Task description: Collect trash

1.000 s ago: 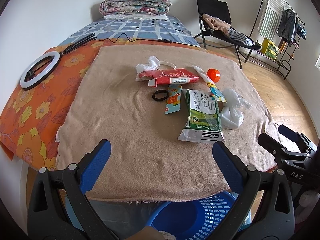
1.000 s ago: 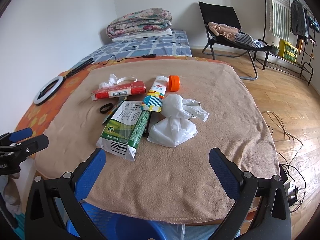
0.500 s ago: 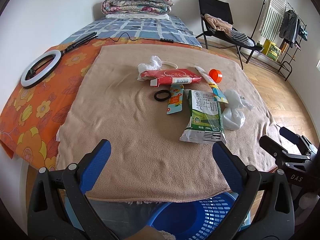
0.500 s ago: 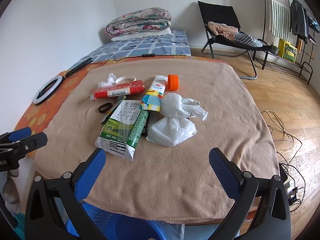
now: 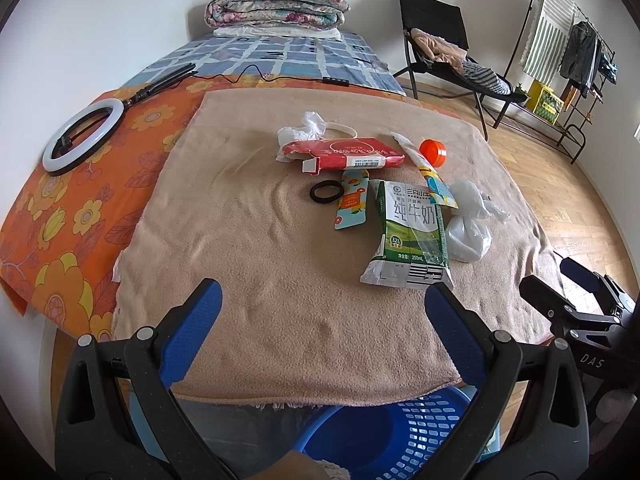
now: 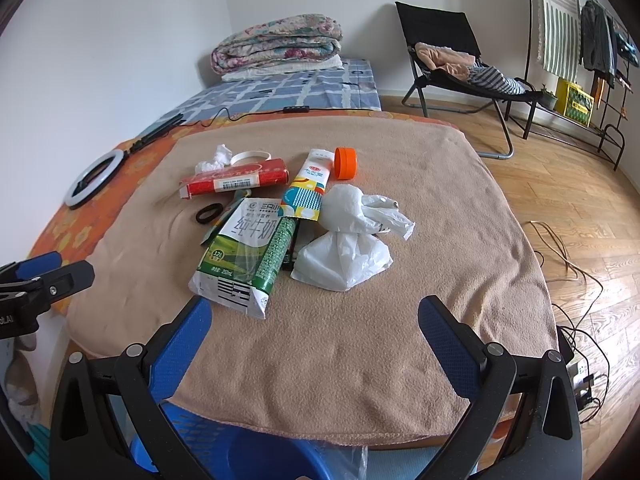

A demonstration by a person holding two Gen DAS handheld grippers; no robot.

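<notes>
**Trash still on blanket, both grippers empty at near edge**

Left gripper point(image 5: 322, 320) and right gripper point(image 6: 314, 338): jaws spread wide, nothing between them, both hovering over the near edge of the tan blanket point(image 5: 248, 272). Blue basket point(image 5: 384, 432) sits just below that edge, presumably the bin.

Trash is clustered mid-blanket, right of centre:
- milk carton point(image 6: 244, 252), flattened, lying on its side, nearest to both grippers. Likely empty, so light; card is semi-stiff and will crush. Pinch across the flat bottom seam end facing us.
- white plastic bag point(image 6: 348, 248), knotted, touching the carton's right side. Soft, slippery, near weightless. Take it at the knot/neck, not the belly.
- tube point(image 6: 310, 188) with orange cap point(image 6: 346, 163), lower end lapping over the carton top. Squashy; grip mid-body.
- red box point(image 5: 346, 154), one flap open, beyond the carton. Light card; grip across the narrow sides.
- crumpled tissue point(image 5: 302, 128) behind the box, black hair tie point(image 5: 326, 192), card tag point(image 5: 352, 200): thin and flat on plush fabric, so expect to snag blanket when pinching.

Judgement: carton first for the right gripper, closest and clear on the near end.
</notes>
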